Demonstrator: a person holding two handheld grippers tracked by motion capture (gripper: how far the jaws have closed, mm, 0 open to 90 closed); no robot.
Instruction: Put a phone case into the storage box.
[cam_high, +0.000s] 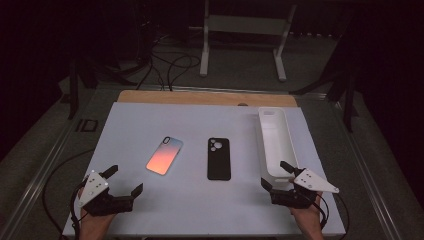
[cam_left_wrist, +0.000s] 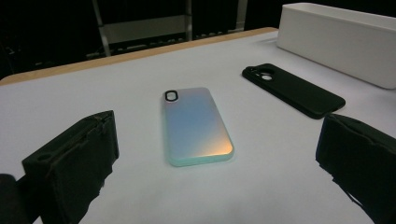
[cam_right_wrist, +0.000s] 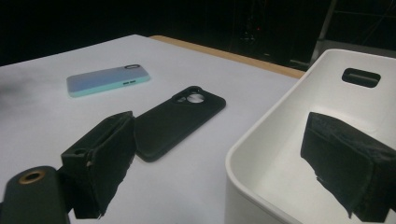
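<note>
In front of the left gripper (cam_high: 124, 180), jaws apart, lies a pastel phone case (cam_high: 164, 155); the right gripper (cam_high: 276, 176), jaws also apart, straddles the white tray's (cam_high: 276, 136) near wall, beside a black phone case (cam_high: 219, 158).

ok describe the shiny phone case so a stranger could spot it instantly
On the white table, look left of the long white bin. Two phone cases lie side by side; the iridescent case is the left one, glowing orange-to-blue, unlike the matte black case.

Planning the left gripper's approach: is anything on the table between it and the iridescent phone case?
Nothing visible. The open left gripper faces the iridescent pastel phone case across bare white table. The black phone case lies off to the side, nearer the long white plastic bin.
</note>
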